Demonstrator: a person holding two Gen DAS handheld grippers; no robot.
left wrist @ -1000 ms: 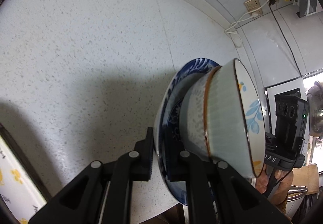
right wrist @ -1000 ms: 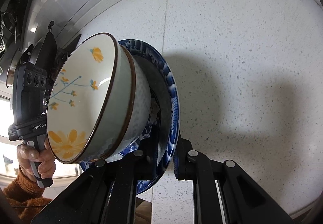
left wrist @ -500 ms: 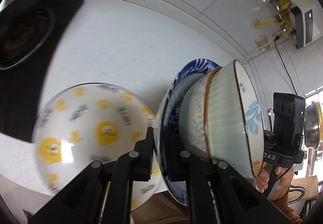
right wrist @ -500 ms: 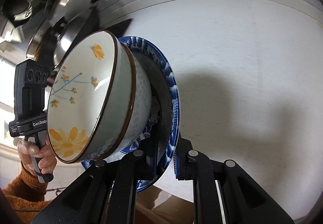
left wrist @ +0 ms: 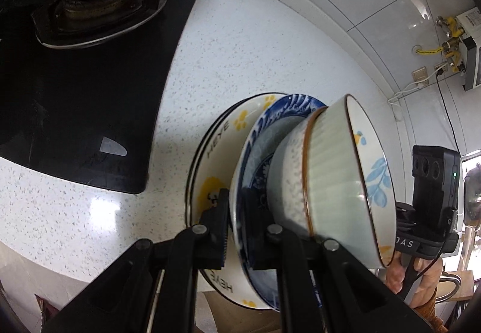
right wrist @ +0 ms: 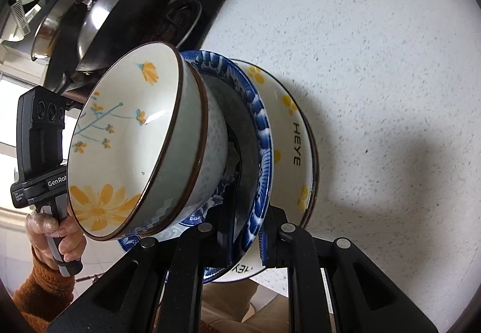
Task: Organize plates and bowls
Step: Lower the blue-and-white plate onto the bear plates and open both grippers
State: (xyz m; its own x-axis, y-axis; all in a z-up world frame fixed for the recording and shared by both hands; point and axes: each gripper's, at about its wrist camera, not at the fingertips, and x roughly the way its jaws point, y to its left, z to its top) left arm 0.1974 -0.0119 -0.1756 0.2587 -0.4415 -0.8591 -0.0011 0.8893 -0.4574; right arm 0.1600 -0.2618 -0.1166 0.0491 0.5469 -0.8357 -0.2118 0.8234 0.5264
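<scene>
Both my jaws clamp the blue plate's [left wrist: 255, 134] rim at 6 o'clock, from opposite sides. Two nested bowls [right wrist: 144, 140] ride on it; the HEYE plate [right wrist: 296, 134] lies just beneath, on the counter [right wrist: 375, 62].

White speckled table [left wrist: 246, 41]. A black cooktop [left wrist: 90, 110] is set into it on one side. A white plate with yellow prints, lettered HEYE [right wrist: 296, 134], rests directly on it.
</scene>
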